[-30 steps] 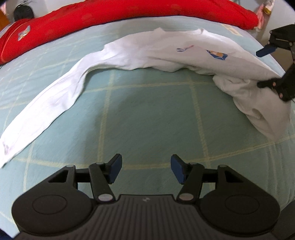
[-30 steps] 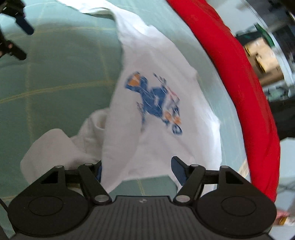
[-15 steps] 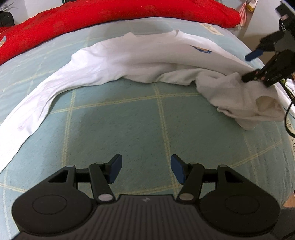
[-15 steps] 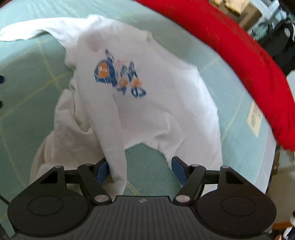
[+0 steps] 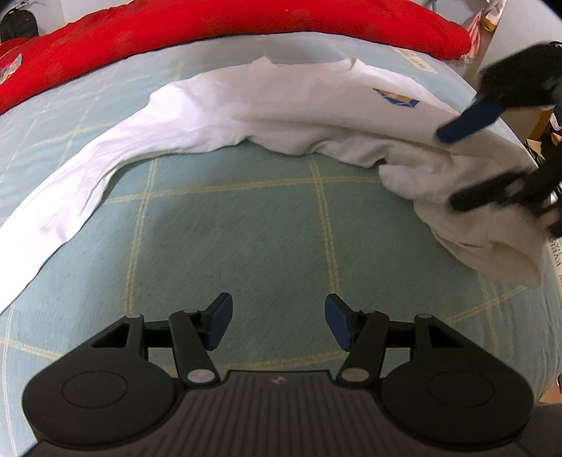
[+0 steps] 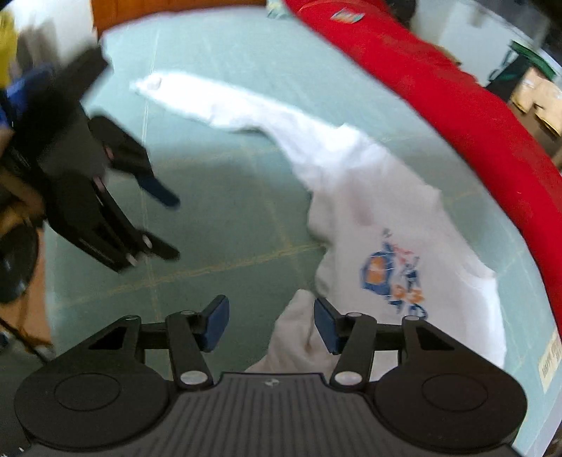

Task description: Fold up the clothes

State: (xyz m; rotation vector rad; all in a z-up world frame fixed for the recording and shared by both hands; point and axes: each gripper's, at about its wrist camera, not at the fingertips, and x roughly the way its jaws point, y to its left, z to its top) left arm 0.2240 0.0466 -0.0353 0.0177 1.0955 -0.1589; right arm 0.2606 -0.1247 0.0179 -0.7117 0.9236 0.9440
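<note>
There was one white long-sleeved shirt (image 5: 281, 116) on one pale green bed cover (image 5: 239, 232) with thin yellow grid lines, and one thick red quilt (image 5: 217, 31) along the far edge. Two tongs were in view.

The shirt was soft cotton, wrinkled, with one blue and orange print (image 6: 391, 277) on the chest. It lay ahead of the left gripper (image 5: 277, 325), well apart from it; one sleeve (image 5: 52, 197) ran out flat to that gripper's left side. The other end was bunched in a thick heap just in front of the right gripper (image 6: 270, 325).

The left gripper hung low over the bare cover, its blue pads (image 5: 219, 323) wide apart and holding nothing. The right gripper pointed across the bed, also spread open; a fold of the white cloth rose between its pads, beside the right one (image 6: 326, 328), but the jaws did not pinch it. In the left view this gripper was blurred.
</note>
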